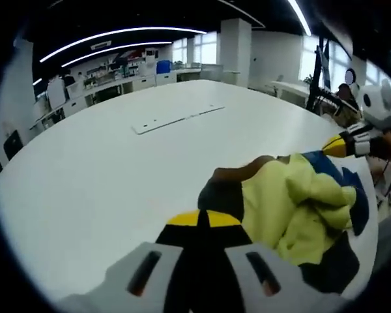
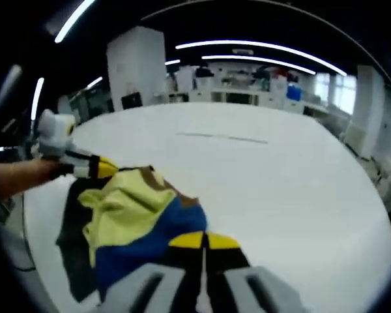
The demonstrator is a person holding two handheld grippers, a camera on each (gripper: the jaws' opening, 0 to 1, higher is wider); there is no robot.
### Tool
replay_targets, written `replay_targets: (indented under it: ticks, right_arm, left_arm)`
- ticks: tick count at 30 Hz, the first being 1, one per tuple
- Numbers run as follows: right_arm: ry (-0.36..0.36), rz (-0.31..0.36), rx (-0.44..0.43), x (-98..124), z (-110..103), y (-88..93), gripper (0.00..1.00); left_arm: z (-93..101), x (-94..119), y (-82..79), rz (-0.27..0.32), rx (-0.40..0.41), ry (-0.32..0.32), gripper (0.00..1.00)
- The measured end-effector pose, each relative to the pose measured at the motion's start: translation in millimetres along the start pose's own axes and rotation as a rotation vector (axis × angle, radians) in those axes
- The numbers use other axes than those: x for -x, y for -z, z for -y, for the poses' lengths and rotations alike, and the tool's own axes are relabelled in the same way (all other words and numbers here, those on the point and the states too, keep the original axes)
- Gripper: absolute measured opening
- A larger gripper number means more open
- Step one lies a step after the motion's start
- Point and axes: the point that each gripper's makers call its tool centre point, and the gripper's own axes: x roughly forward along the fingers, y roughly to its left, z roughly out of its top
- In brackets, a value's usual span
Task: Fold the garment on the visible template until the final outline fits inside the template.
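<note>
Early in the fold: left gripper and right gripper each pinched tight, apparently on an edge of the bunched yellow, blue and dark garment near the white table's edge; next, spread flat; template not discernible.

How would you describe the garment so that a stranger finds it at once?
Start from the big white table. At its near edge, between the two tools, lies the garment, a crumpled heap. It is the one colourful thing there: pale yellow, with blue, black and brown patches.
</note>
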Motion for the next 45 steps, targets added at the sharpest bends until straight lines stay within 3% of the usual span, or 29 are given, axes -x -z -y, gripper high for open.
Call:
replay_targets:
  ticks: [13,26,32,45]
  right_arm:
    - [0.042,0.059,0.086,-9.1,36.8,-49.0,0.00]
    - [0.104,0.112,0.131,-44.4,67.3,-97.5,0.00]
    - [0.115,0.109,0.119,-67.5,78.2,-105.0,0.00]
    - [0.116,0.026,0.113,-123.9,97.8,-86.1,0.00]
  left_arm:
    - [-15.8,12.8,-44.7,0.128,0.022,-0.036,0.00]
    - [-32.5,-4.2,-61.4,0.184,0.072,-0.091,0.00]
    - [-45.4,-19.2,-62.5,0.194,0.093,-0.109,0.00]
    - [-61.6,-52.0,-55.3,0.169,0.130,-0.111,0.00]
